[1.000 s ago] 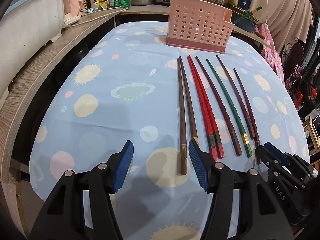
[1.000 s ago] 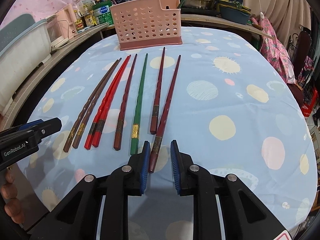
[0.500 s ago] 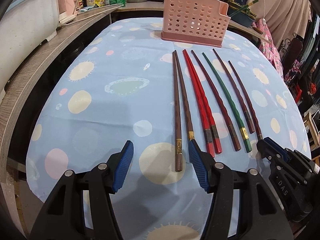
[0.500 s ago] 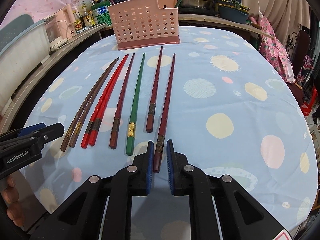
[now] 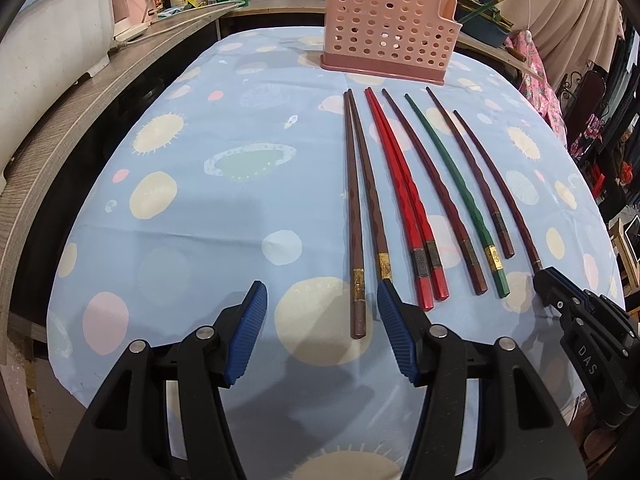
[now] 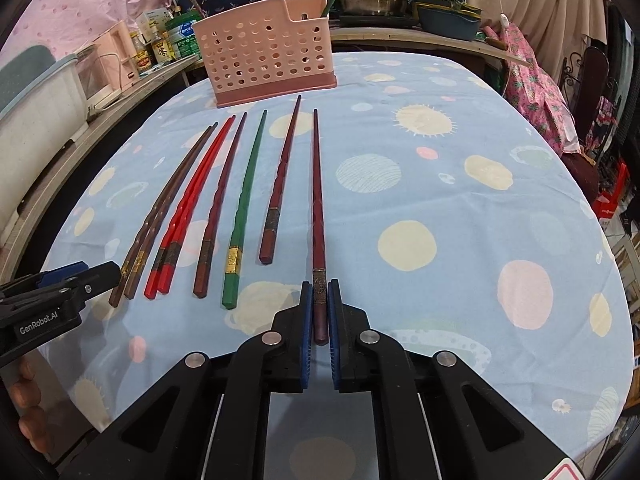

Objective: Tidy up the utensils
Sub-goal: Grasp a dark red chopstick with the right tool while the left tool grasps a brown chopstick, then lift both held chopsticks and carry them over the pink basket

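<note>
Several chopsticks lie side by side on the blue spotted tablecloth: a brown pair (image 5: 356, 216), a red pair (image 5: 404, 196), dark maroon singles and a green one (image 5: 460, 192). My right gripper (image 6: 320, 292) is shut on the thick end of the rightmost maroon chopstick (image 6: 318, 200), also seen in the left wrist view (image 5: 496, 184). My left gripper (image 5: 320, 300) is open, its jaws on either side of the thick end of the left brown chopstick. A pink perforated utensil basket (image 5: 384, 36) stands upright at the far end.
A wooden counter (image 5: 80, 108) runs along the left with a white tub (image 5: 48, 32), bottles and pots behind the basket. The table's right edge (image 6: 592, 208) borders cloth and clutter.
My right gripper has closed from slightly open onto the rightmost maroon chopstick. Both grippers have edged forward a little. The left gripper stays open.
</note>
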Demonstrator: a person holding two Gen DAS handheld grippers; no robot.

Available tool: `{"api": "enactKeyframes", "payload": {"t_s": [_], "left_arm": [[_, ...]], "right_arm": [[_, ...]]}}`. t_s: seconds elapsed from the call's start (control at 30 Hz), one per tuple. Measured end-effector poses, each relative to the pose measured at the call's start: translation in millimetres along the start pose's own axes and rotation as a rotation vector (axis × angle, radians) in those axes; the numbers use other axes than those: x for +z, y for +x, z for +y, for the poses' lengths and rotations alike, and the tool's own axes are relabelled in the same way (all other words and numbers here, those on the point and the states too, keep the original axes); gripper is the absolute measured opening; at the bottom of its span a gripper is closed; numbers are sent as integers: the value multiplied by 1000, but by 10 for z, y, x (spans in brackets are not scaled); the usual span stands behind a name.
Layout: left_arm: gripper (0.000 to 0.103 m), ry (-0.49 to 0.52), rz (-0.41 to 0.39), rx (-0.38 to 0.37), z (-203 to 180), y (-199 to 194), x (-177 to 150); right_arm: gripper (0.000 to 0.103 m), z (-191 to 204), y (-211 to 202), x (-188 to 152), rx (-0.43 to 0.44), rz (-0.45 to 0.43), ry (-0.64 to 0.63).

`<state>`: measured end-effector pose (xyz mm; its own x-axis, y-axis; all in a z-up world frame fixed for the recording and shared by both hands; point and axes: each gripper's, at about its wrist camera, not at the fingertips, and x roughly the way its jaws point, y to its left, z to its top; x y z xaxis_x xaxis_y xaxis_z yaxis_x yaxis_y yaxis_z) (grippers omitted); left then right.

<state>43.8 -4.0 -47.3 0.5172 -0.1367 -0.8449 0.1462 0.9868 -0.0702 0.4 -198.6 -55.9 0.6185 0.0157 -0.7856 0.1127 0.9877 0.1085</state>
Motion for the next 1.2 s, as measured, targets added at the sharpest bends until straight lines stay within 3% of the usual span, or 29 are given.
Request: {"api": "enactKeyframes", "payload": {"t_s": [0.1,0.27,0.53,0.87,1.2], "left_arm": [[54,-2,12,0,6,33,-13],[43,-12,21,-5,36,64,-19],[9,-22,25,-33,68,74,11],[8,-37,24,-63,104,6,53],[8,-68,-59,-87,172,-339,295]], "right_arm": [[7,0,-1,-1,0,0,0],[7,1,0,-2,0,-1,-1],[7,3,-3,-1,0,-2,-4],[7,-52,-154,87,-4,-37,6],[7,-134,-591,403,11,-159,27]]}}
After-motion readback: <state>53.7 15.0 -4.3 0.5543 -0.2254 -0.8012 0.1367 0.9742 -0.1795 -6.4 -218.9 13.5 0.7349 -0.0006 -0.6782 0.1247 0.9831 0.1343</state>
